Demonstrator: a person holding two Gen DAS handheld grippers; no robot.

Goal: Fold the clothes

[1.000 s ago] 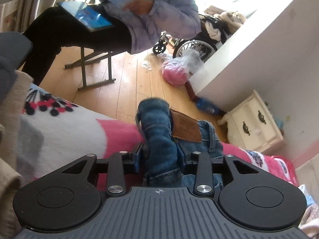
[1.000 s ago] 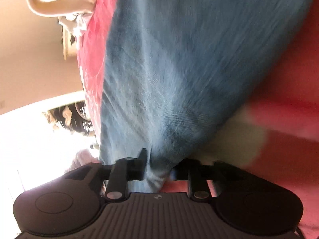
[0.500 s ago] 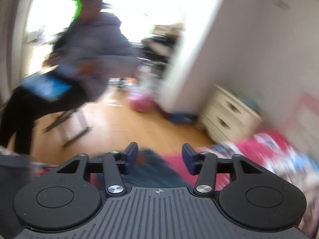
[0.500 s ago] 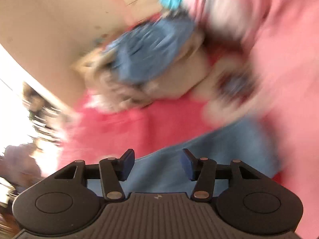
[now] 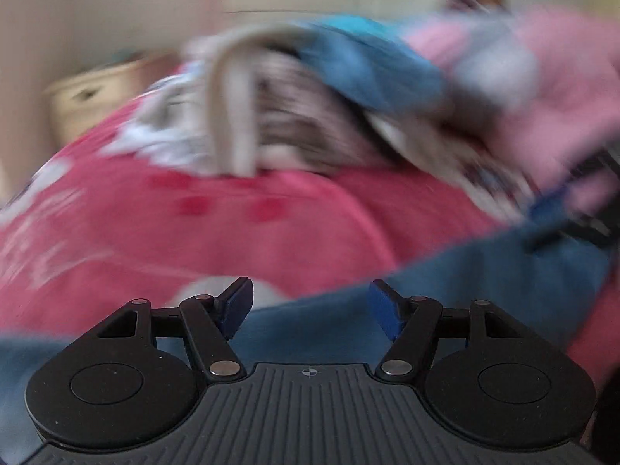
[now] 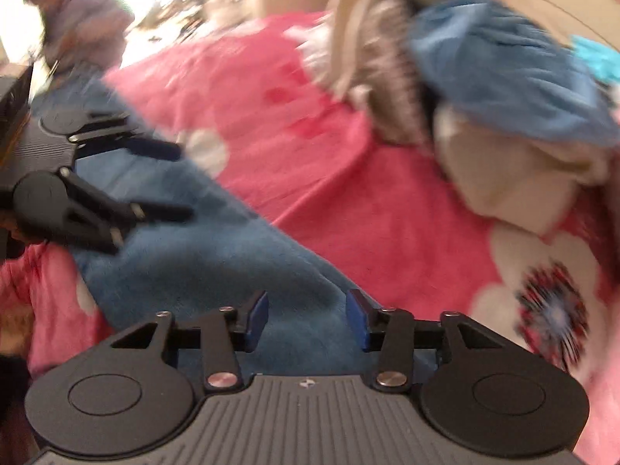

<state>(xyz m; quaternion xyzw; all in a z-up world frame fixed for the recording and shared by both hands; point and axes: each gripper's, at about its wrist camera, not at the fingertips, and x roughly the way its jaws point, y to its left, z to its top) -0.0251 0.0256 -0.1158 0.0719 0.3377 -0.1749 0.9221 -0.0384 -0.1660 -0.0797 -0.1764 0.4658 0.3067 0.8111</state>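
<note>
Blue jeans [image 6: 201,240] lie stretched across the pink flowered blanket [image 6: 348,178] on the bed; they also show in the left wrist view [image 5: 445,271]. My left gripper [image 5: 310,302] is open and empty just above the jeans; it also shows in the right wrist view [image 6: 170,182] at the left, over the jeans. My right gripper [image 6: 306,317] is open and empty above the near end of the jeans; in the left wrist view its blue fingertips [image 5: 550,201] appear at the right edge. Both views are motion-blurred.
A heap of unfolded clothes [image 6: 465,89], beige, striped, blue and pink, sits at the far side of the bed and shows in the left wrist view [image 5: 348,89]. A cream drawer unit [image 5: 100,97] stands beyond the bed. A seated person [image 6: 81,23] is at the far left.
Both grippers let go of the jeans, opened and swung round towards the bed and the clothes heap. The jeans now lie flat on the blanket.
</note>
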